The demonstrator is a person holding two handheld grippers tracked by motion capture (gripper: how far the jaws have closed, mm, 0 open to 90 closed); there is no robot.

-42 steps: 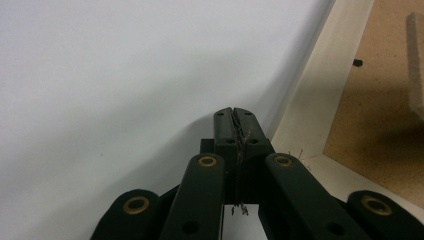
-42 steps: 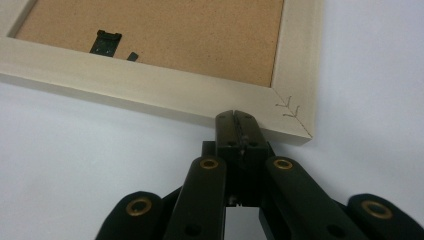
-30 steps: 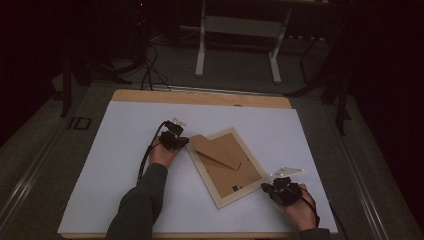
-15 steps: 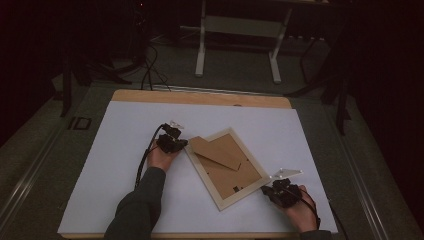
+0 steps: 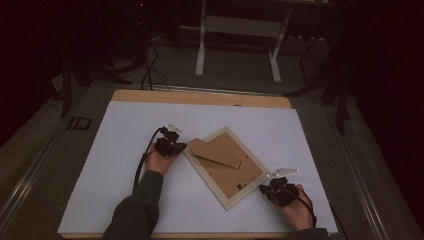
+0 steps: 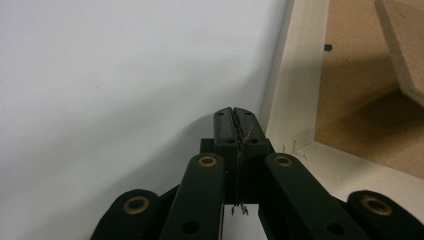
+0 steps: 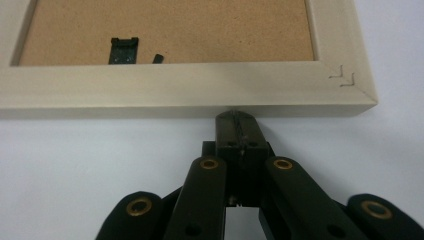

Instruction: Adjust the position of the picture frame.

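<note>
Since a second ago the picture frame (image 5: 224, 167) has turned slightly on the white sheet, its lower corner swinging toward the right hand, and the left hand has shifted a little with it. In the high view both forearms come up from the bottom edge. The left claw (image 5: 181, 146), jaws together, rests at the frame's left corner, just beside its pale edge (image 6: 295, 100). The right claw (image 5: 263, 189), also closed on nothing, presses its tip against the frame's lower-right side (image 7: 200, 95). The frame lies face down, mid-counter, its cardboard back up.
</note>
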